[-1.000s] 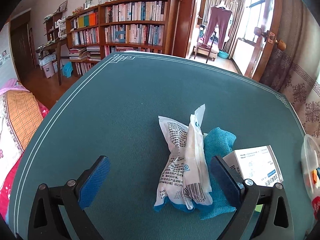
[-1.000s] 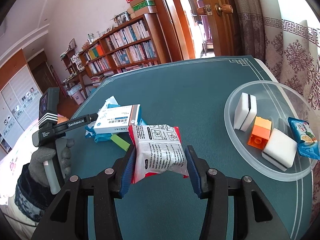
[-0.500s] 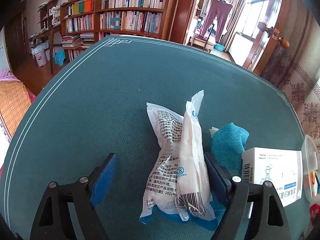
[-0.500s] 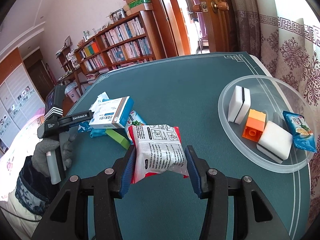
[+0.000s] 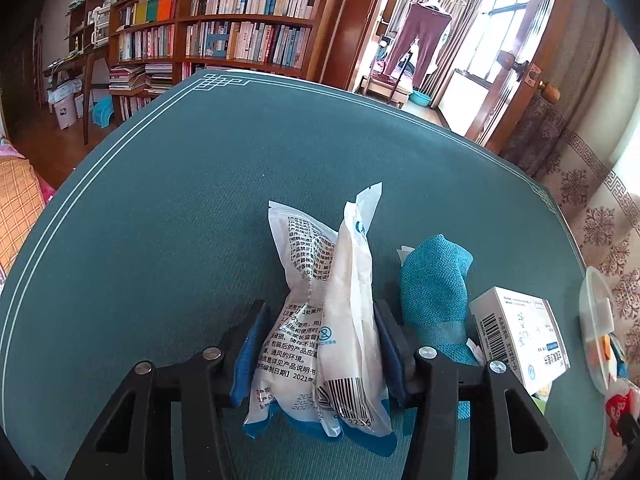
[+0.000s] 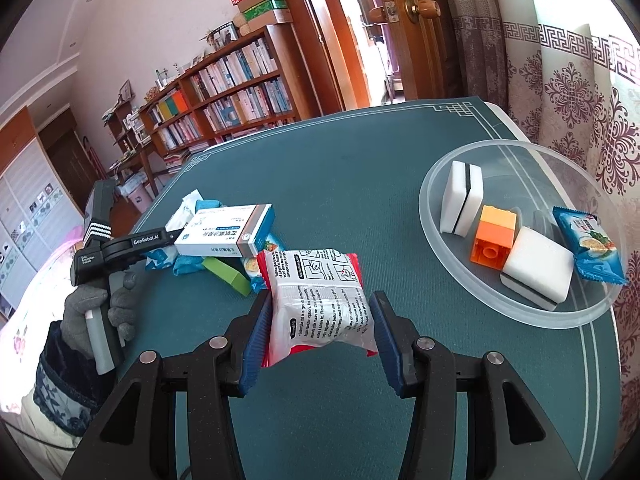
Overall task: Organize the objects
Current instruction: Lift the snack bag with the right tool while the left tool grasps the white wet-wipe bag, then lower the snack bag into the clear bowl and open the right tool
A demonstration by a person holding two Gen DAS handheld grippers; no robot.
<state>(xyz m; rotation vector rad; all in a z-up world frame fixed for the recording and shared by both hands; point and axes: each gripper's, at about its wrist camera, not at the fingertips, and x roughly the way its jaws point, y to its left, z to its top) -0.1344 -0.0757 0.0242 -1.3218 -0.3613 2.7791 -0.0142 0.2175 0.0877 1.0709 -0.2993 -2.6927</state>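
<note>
Left wrist: white packet [image 5: 320,344] pinched between just-closed jaws, left gripper [image 5: 318,354]

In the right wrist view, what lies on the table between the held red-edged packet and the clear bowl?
Nothing: that stretch of the green table between the red-edged packet and the clear bowl is bare in the right wrist view.

Two wrist fisheye views over one green-topped table, each angled downward along its own fingers.

From the left wrist, the table [image 5: 168,216] is seen close, toward a bookshelf [image 5: 224,32] and a far doorway. From the right wrist, a clear bowl [image 6: 448,280] is taken in at the right. The white medicine box [image 5: 520,336] [image 6: 224,232] and teal cloth [image 5: 436,280] are shared by both views.
</note>
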